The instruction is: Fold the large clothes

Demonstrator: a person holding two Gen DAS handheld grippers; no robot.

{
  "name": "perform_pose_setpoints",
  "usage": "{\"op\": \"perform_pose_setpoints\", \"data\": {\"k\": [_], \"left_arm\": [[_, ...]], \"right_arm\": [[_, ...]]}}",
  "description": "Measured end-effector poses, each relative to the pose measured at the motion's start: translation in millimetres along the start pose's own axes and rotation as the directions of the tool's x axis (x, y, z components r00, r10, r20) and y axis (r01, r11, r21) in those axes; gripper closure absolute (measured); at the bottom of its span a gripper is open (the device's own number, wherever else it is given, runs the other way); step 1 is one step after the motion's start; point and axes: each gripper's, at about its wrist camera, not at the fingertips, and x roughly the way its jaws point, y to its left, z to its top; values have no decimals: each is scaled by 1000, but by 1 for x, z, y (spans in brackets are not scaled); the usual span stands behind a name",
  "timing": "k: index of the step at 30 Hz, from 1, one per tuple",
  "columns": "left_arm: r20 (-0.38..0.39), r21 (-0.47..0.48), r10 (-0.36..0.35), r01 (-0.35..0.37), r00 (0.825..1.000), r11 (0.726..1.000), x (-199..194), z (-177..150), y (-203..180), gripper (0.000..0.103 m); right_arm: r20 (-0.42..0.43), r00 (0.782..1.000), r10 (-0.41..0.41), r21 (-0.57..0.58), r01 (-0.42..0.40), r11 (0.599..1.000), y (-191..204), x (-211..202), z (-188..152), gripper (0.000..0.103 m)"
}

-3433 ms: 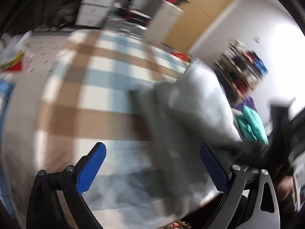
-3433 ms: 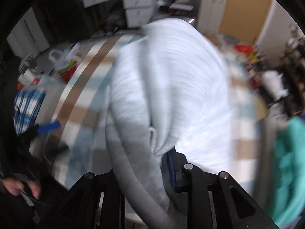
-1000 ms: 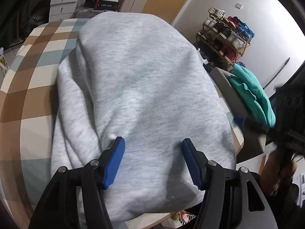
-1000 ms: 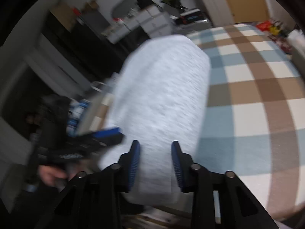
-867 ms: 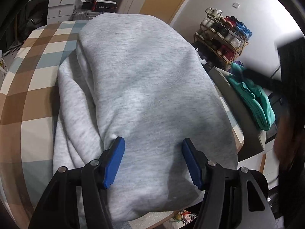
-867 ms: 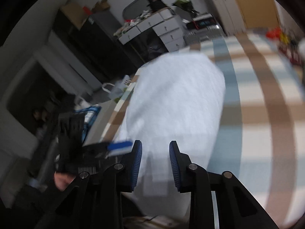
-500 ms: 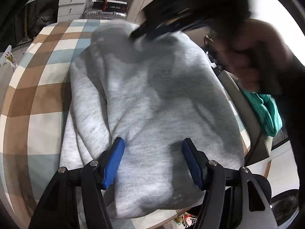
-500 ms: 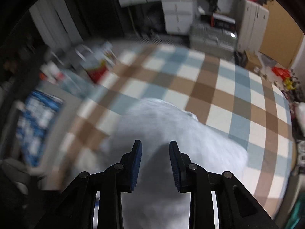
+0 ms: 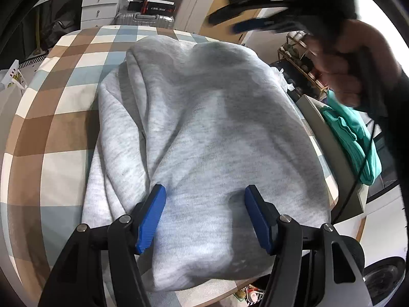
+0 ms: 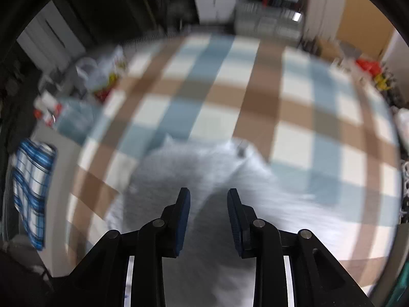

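The folded grey sweatshirt (image 9: 209, 133) lies on the checked tabletop (image 9: 56, 117). Left gripper (image 9: 204, 215) fingers stand apart over it, gripping nothing; right gripper (image 10: 207, 220) fingers are opening, empty. A teal garment (image 9: 358, 138) lies beside the tabletop.

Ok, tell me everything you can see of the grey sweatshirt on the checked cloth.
The grey sweatshirt is light heather grey, soft knit by the look, folded into a thick bundle with layered folds along its left edge. It lies flat on the checked cloth, its near end at the table's edge. The left gripper straddles that near end, pads apart. The right gripper hovers over the far end, jaws opening with nothing between them.
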Motion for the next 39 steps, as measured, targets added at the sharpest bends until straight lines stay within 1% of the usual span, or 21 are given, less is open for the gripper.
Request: {"op": "perform_pose_setpoints", "data": {"k": [2, 4, 6, 7, 8, 10, 13, 15, 18, 20, 22, 24, 26, 28, 29, 30, 31, 33, 35, 38, 39], "left_arm": [[1, 1, 14, -14, 1000, 1000, 1, 1, -2, 43], [4, 3, 23, -23, 1000, 1000, 2, 1, -4, 41], [5, 7, 29, -29, 1000, 1000, 3, 2, -4, 40], [8, 10, 26, -27, 1000, 1000, 3, 2, -4, 40], [12, 13, 26, -26, 1000, 1000, 2, 2, -4, 40], [15, 12, 24, -24, 1000, 1000, 3, 3, -3, 40], [5, 13, 19, -19, 1000, 1000, 4, 4, -1, 39], [2, 14, 19, -19, 1000, 1000, 4, 4, -2, 39], [7, 30, 30, -30, 1000, 999, 2, 1, -6, 39], [5, 32, 26, -26, 1000, 999, 1, 1, -6, 39], [-10, 25, 7, -7, 1000, 1000, -1, 5, -4, 39], [6, -25, -37, 37, 999, 999, -8, 9, 2, 40], [86, -50, -69, 73, 994, 996, -28, 11, 5, 40], [176, -26, -52, 57, 983, 998, -49, 11, 5, 39], [229, -16, -46, 51, 972, 999, -60, 12, 6, 39], [260, -4, -34, 36, 965, 999, -66, 17, 4, 38], [264, 22, -13, 7, 964, 1000, -70, 26, 0, 36], [259, 67, 6, -24, 966, 997, -70, 42, -8, 36], [241, 125, 6, -37, 970, 992, -61, 65, -17, 35], [125, 120, 38, -53, 991, 991, -19, 104, -13, 34], [69, 107, 40, -47, 997, 993, -3, 112, -9, 34]], "right_arm": [[46, 994, -101, -25, 102, 994, -8, -20, -4, 42], [11, 985, -173, -68, 174, 982, -15, -11, -5, 41], [-76, 969, -234, -92, 227, 970, -22, 17, -6, 42], [-134, 959, -248, -87, 238, 967, -27, 37, -9, 43], [-193, 955, -227, -38, 223, 974, -36, 56, -14, 42], [-213, 960, -182, 58, 198, 978, -49, 72, -17, 41], [-208, 960, -186, 85, 207, 975, -55, 79, -18, 41], [-184, 962, -200, 64, 215, 974, -52, 71, -18, 41], [-70, 989, -128, 110, 135, 985, -60, 32, -21, 44], [25, 999, -28, 177, 23, 984, -65, -13, -35, 43], [59, 995, 75, 172, -84, 981, -58, -43, -55, 43], [67, 989, 133, 153, -142, 978, -46, -66, -82, 42], [55, 973, 223, 188, -229, 955, -37, -76, -119, 29], [29, 916, 399, 293, -390, 873, -37, -59, -155, 20], [16, 886, 463, 332, -441, 834, -37, -47, -169, 19], [58, 886, 461, 340, -451, 825, -38, -42, -181, 19], [109, 890, 443, 301, -455, 838, -36, -40, -190, 19], [152, 890, 430, 240, -455, 858, -31, -40, -194, 19], [210, 878, 429, 254, -473, 844, -31, -40, -199, 19], [299, 851, 432, 211, -500, 840, -30, -39, -205, 18], [305, 851, 428, 205, -497, 843, -29, -39, -207, 19]]}}
